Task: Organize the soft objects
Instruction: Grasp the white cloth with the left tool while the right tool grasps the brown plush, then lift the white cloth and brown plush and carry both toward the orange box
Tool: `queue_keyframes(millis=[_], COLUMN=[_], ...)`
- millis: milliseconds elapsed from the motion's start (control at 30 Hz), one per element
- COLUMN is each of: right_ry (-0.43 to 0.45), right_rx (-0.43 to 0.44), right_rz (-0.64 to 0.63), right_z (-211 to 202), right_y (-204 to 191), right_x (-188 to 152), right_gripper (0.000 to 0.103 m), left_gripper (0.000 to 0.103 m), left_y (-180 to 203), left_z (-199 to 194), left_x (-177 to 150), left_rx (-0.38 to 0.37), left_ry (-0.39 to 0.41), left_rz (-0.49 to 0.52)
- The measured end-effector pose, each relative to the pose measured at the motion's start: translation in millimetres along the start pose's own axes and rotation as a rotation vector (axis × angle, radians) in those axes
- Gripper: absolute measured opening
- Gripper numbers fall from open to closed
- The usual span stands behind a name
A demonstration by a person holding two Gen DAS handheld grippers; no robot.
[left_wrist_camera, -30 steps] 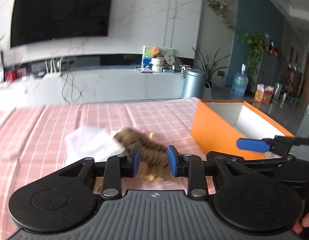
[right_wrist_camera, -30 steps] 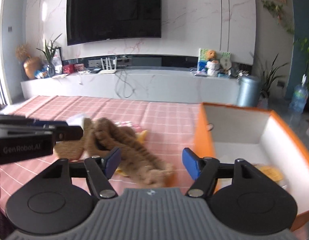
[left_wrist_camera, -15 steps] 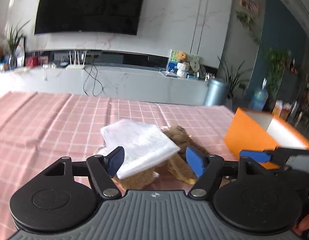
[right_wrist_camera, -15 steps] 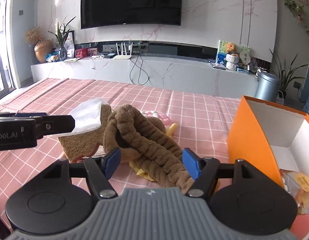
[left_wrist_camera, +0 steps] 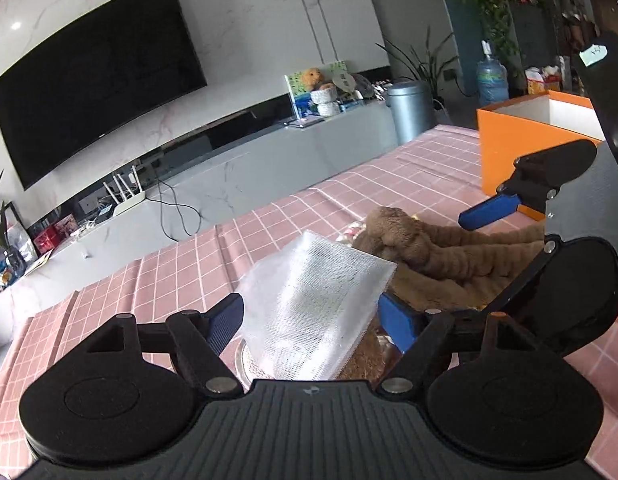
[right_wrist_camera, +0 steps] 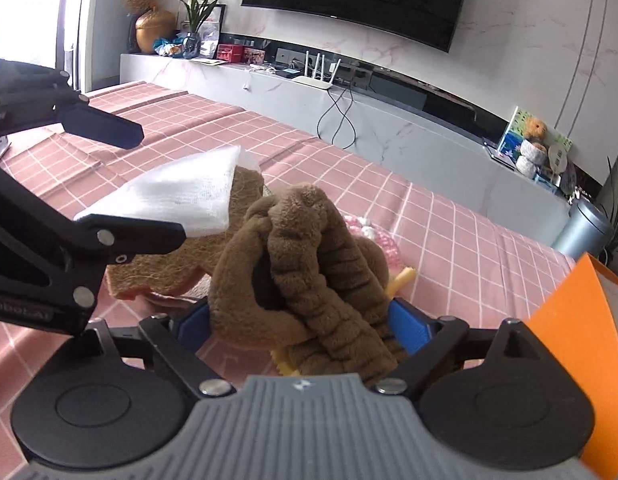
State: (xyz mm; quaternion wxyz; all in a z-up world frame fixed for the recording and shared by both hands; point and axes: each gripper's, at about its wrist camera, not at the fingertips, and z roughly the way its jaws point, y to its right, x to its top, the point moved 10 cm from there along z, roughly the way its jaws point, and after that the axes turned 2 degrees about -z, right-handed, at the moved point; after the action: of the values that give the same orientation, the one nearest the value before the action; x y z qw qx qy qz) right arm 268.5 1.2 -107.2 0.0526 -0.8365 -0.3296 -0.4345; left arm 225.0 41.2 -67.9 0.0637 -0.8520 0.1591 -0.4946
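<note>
A heap of soft things lies on the pink checked tablecloth (left_wrist_camera: 237, 248). My left gripper (left_wrist_camera: 313, 318) straddles a white mesh cloth (left_wrist_camera: 313, 312); its jaws are opening and the blue pads stand at the cloth's edges. The cloth rests on a tan bread-shaped pad (right_wrist_camera: 169, 276). My right gripper (right_wrist_camera: 301, 324) straddles a brown plush toy (right_wrist_camera: 305, 264), and its jaws are opening too. One of my right gripper's blue fingertips (left_wrist_camera: 485, 213) hovers over the plush (left_wrist_camera: 429, 248). My left gripper (right_wrist_camera: 125, 176) reaches in from the left.
An orange box (left_wrist_camera: 505, 160) with white inner walls stands at the table's right end, also at the right edge (right_wrist_camera: 581, 320). A pink knitted item (right_wrist_camera: 373, 236) and a yellow piece (right_wrist_camera: 401, 280) lie behind the plush. A TV console and grey bin stand beyond the table.
Both grippers came lower and closer to the heap and rolled. The left jaws went from narrow around the brown plush to wide around the white cloth. The right jaws widened around the plush.
</note>
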Motion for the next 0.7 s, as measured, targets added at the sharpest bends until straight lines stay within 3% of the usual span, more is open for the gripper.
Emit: queue_keyframes(millis=[133, 267, 400, 567, 600, 700], right_ry=[0.022, 0.031, 0.014, 0.000, -0.001, 0.011], right_rx=[0.011, 0.078, 0.119, 0.152, 0.158, 0.131], right_rz=[0.013, 0.140, 0.247, 0.344, 0.347, 0.304], right_z=[13, 14, 16, 18, 18, 13], right_y=[0, 9, 17, 24, 23, 19], right_x=[7, 6, 3, 0, 1, 2], right_gripper=[0.091, 0.089, 0.069, 0.036, 0.025, 0.013], left_gripper=[0.085, 0.066, 0.042, 0.028, 0.023, 0.014], left_y=[-8, -17, -24, -31, -33, -38], left_z=[5, 4, 9, 8, 7, 5], left_x=[2, 2, -2, -3, -2, -1], left_rx=[0.007, -0.008, -0.024, 0.001, 0.002, 0.018], left_ry=[0.003, -0.008, -0.043, -0.057, -0.057, -0.053], left_rz=[-0.064, -0.150, -0.216, -0.242, -0.250, -0.257])
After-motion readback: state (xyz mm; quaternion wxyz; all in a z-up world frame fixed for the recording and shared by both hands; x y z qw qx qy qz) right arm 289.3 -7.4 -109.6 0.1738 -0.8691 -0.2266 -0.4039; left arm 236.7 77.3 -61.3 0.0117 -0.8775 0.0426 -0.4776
